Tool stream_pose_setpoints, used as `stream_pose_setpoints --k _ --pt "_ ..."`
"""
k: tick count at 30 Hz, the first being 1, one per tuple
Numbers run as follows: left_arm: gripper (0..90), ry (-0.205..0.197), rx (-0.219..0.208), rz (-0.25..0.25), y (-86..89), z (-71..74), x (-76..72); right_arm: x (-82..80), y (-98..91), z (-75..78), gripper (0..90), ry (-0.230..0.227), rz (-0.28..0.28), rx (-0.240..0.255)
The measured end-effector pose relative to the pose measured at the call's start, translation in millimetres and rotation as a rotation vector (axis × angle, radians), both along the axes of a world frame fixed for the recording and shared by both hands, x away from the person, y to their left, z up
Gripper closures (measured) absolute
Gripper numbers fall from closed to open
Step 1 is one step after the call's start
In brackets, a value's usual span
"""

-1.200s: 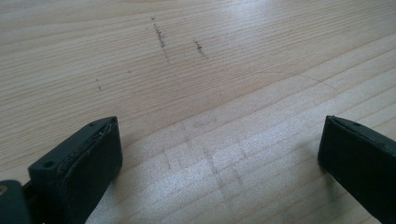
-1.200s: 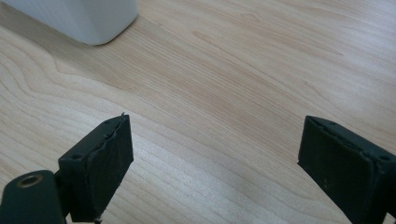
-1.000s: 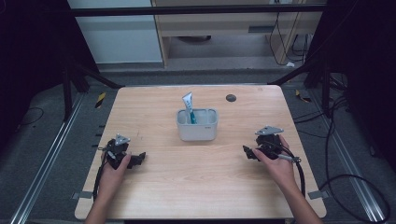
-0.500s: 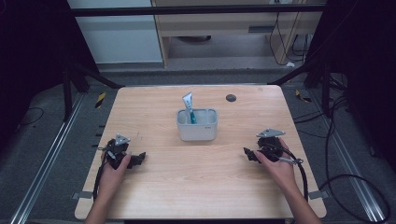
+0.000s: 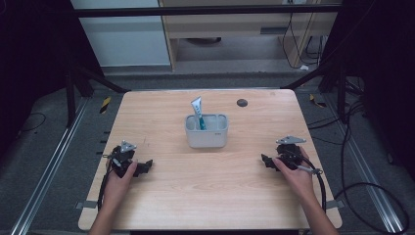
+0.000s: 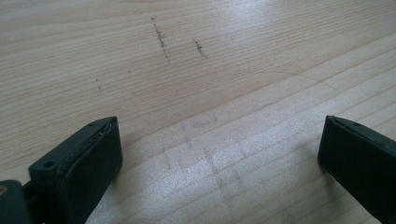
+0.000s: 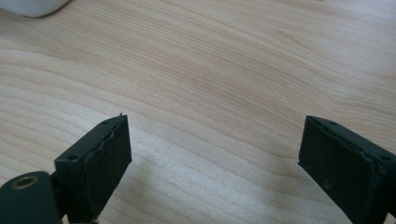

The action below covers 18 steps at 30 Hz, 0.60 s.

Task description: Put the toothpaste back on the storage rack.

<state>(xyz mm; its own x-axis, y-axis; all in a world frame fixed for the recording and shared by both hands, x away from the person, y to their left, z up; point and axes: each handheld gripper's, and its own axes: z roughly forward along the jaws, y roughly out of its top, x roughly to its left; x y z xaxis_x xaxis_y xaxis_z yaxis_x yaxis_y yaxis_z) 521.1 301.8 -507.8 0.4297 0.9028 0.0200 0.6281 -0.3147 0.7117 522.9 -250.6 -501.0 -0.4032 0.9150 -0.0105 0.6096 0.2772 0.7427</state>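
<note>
Left gripper (image 6: 219,154): the jaws stand wide apart with nothing between them but bare wood, faintly scuffed and pencil-marked. Right gripper (image 7: 212,158): the jaws are likewise spread wide and hold nothing; a corner of the white container (image 7: 35,7) shows at the upper left edge of that view.

In the high view the left gripper (image 5: 142,168) and the right gripper (image 5: 266,160) rest low on the light wooden counter (image 5: 210,196), each in a hand, at opposite sides and both pointing inward. Between them, toward the far side, stands the small white rectangular plastic caddy (image 5: 206,131), with a white and teal toothpaste tube (image 5: 197,111) leaning upright in it, cap end down. A small dark round disc (image 5: 242,102) lies farther back, well apart from the caddy.

Judged risks:
- The caddy looks light. A one-sided push from either gripper would likely slide or tip it rather than seat a grip.
- The tube stands loose and tilted. A pinch high on its flat crimped end could lever it against the caddy wall and drag the caddy along.
- Both grippers converging on the same small target could collide.
- The trailing cables (image 5: 320,183) run near the counter edge and could snag on a fast reach.
</note>
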Motion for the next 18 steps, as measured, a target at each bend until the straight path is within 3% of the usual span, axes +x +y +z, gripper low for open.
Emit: stream_pose_setpoints --k 10,18 --pt "0.0 0.000 0.000 0.000 0.0 0.0 0.0 6.0 -4.2 -6.1 8.4 0.016 -0.036 0.024" --pt "0.0 0.000 0.000 0.000 0.0 0.0 0.0 8.5 -3.1 -9.9 7.5 0.013 -0.051 0.016"
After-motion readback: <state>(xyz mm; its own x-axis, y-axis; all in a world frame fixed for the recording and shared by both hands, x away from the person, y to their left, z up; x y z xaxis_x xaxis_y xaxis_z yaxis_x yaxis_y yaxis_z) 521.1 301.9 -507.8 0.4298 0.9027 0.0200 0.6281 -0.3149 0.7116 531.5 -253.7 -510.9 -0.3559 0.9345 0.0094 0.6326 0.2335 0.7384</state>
